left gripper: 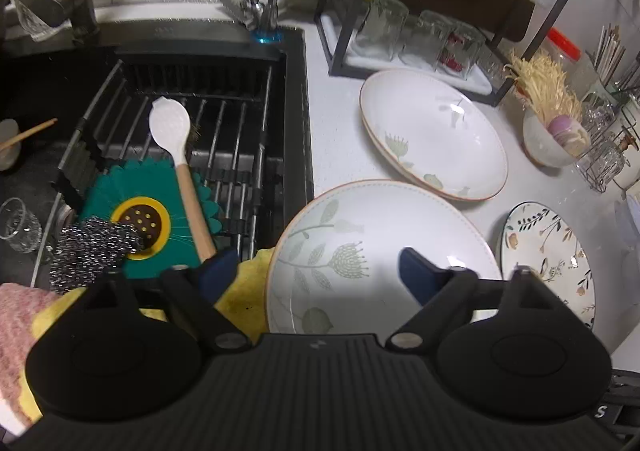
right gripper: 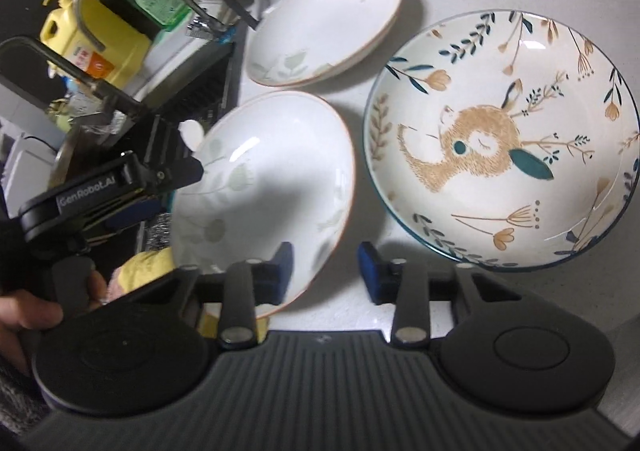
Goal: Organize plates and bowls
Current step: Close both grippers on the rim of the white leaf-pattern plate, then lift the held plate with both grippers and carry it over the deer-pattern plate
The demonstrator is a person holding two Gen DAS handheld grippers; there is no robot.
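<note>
the near white shallow bowl with orange rim and pale green leaf print (left gripper: 380, 251) sits on the white table (left gripper: 344, 131) at the sink edge, partly over a yellow cloth (left gripper: 240, 291). a stack of two like bowls (left gripper: 434, 131) lies behind it, and the cream deer-print bowl with teal rim (right gripper: 500, 139) just beside it on the right. left tongs (left gripper: 316, 271) are spread wide, one blue pad over the bowl's inside, the other outside its left rim above the cloth; nothing is pinched. right tongs (right gripper: 325, 271) are partly closed with a gap left, straddling the same bowl's near right rim; the pads are not seen pressing, so no grip is judged yet. the step in hand is judged to be a two-sided rim grasp on the near bowl for stacking onto the pair behind. each rim should be seated deep between the pads before closing, with both sides closed evenly. the lift should be kept level so the glazed rim is not slipped. the deer-print bowl should be cleared on the right, and the cloth should not be caught on the left.
</note>
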